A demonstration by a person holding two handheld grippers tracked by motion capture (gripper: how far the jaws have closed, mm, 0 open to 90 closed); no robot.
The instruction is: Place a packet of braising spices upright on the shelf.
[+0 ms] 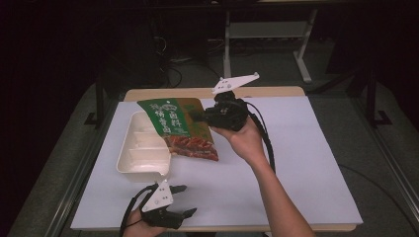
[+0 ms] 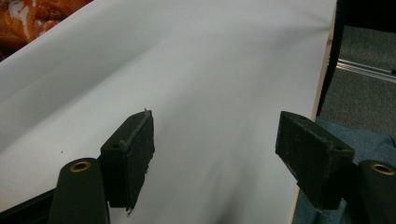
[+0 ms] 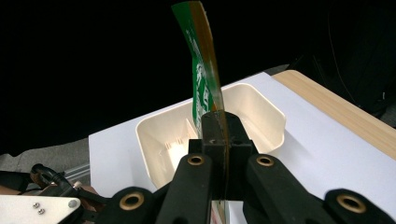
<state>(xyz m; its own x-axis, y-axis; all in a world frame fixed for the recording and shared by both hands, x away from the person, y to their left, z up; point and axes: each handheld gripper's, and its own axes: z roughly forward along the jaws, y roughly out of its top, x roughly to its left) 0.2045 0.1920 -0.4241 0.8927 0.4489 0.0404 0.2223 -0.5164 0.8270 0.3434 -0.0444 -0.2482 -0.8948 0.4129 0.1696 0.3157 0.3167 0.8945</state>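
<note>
A green food packet point(image 1: 178, 128) is held tilted above a cream compartment tray point(image 1: 143, 160).

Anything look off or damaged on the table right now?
Nothing spilled or broken. The green packet hangs in the air, pinched at its edge by the right tool, bowing over the white tray. Left tool is open.

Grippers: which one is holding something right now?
The right gripper, raised over the tray, is clamped on the green packet. The left gripper sits open and empty near the table's front edge.
</note>
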